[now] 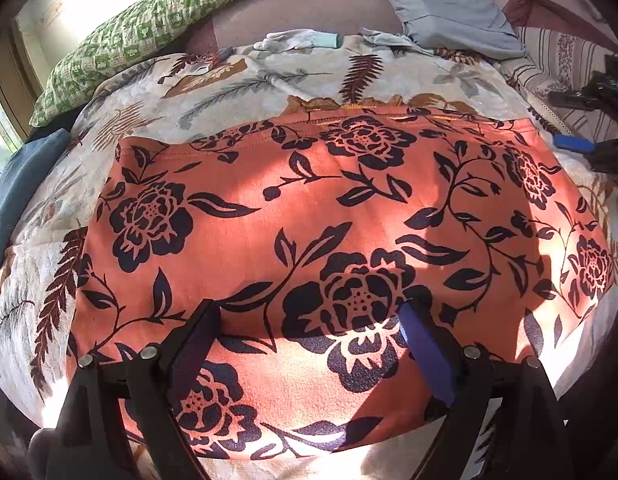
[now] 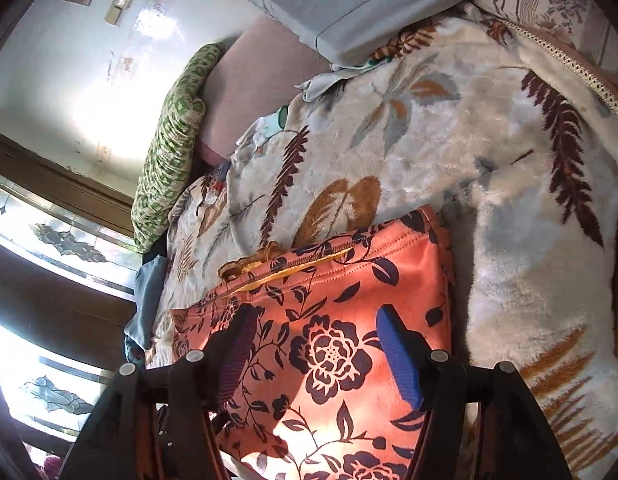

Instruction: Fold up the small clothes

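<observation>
An orange garment (image 1: 309, 208) with a dark floral print lies flat and folded on a leaf-print blanket (image 1: 237, 76). My left gripper (image 1: 309, 312) hovers over its near edge, jaws wide apart, with only flat cloth under them. One blue pad (image 1: 569, 143) of my right gripper shows at the garment's far right corner. In the right wrist view the right gripper (image 2: 315, 316) stands open above the garment (image 2: 341, 280). Its fingers straddle a flower of the print and grip nothing. A yellow-trimmed edge (image 2: 293, 268) of the garment shows just beyond them.
A green patterned pillow (image 1: 149, 28) lies at the back left and grey-blue folded bedding (image 1: 449, 4) at the back right. Small pale clothes (image 1: 293, 40) sit between them. A blue cloth (image 1: 25, 184) hangs at the left edge. A window (image 2: 49, 240) is to the left.
</observation>
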Demonstrator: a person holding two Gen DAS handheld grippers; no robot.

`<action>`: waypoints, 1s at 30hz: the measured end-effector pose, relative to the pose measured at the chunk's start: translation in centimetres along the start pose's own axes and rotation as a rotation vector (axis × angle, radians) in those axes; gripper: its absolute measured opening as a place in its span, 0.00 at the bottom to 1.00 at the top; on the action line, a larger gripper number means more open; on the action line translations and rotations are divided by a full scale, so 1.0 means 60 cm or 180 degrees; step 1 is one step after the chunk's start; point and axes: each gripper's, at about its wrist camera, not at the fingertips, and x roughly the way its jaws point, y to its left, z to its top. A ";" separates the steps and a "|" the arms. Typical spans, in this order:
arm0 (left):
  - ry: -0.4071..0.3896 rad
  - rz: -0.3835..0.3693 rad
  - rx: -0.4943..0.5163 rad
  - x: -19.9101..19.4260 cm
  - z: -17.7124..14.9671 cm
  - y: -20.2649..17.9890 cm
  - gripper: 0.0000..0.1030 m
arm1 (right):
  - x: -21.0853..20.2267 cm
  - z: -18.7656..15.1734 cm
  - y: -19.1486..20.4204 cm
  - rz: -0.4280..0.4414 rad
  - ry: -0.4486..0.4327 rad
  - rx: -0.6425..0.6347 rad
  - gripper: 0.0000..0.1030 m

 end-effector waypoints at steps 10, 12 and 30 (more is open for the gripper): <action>0.0079 -0.0010 -0.0074 0.002 -0.006 0.011 0.88 | 0.065 0.044 -0.080 -0.0088 0.0046 0.0608 0.63; -0.0059 -0.0095 -0.0130 -0.015 -0.001 0.015 0.88 | 0.032 0.030 -0.059 -0.0060 -0.0026 0.0488 0.63; -0.0237 -0.0177 -0.0343 -0.060 -0.003 0.028 0.88 | -0.041 -0.295 -0.146 0.0340 -0.0141 0.1990 0.68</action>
